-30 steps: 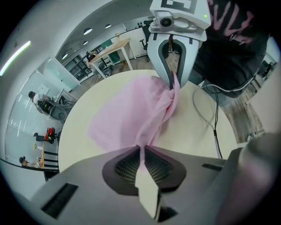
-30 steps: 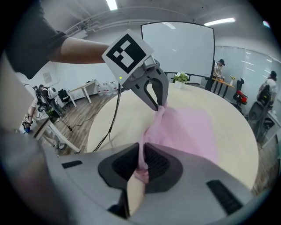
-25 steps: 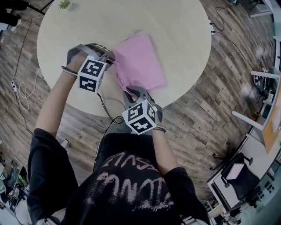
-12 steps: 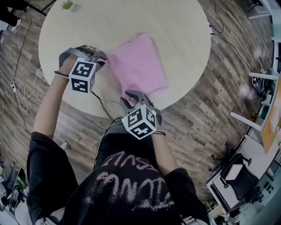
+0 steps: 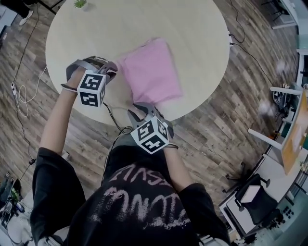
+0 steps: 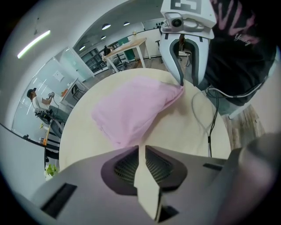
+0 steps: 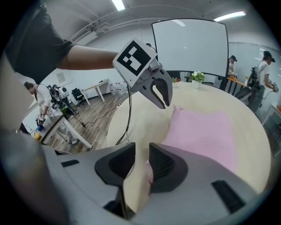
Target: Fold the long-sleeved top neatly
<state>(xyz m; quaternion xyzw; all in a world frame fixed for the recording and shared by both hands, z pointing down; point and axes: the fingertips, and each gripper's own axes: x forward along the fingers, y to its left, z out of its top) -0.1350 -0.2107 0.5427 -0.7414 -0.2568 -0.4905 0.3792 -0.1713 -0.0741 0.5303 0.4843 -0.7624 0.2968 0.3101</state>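
Now my left gripper [image 6: 141, 147], just narrowed, holds nothing; my right gripper [image 7: 141, 150], just opened astride the near corner of the pink top [image 5: 150, 72], might snag it on withdrawing.

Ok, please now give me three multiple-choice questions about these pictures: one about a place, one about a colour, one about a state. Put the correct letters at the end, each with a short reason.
1. Where does the small plant stand?
A) on a chair
B) at the far edge of the round table
C) on the floor

2. What colour is the top?
A) pink
B) white
C) blue

3. In what state is the top?
A) spread out, sleeves stretched wide
B) folded into a compact rectangle, lying flat on the table
C) crumpled in a heap on the floor

Answers:
1 B: the head view shows the plant on the table's rim, opposite the person.
2 A: it is pink in all three views.
3 B: no sleeves stick out, and it lies flat.
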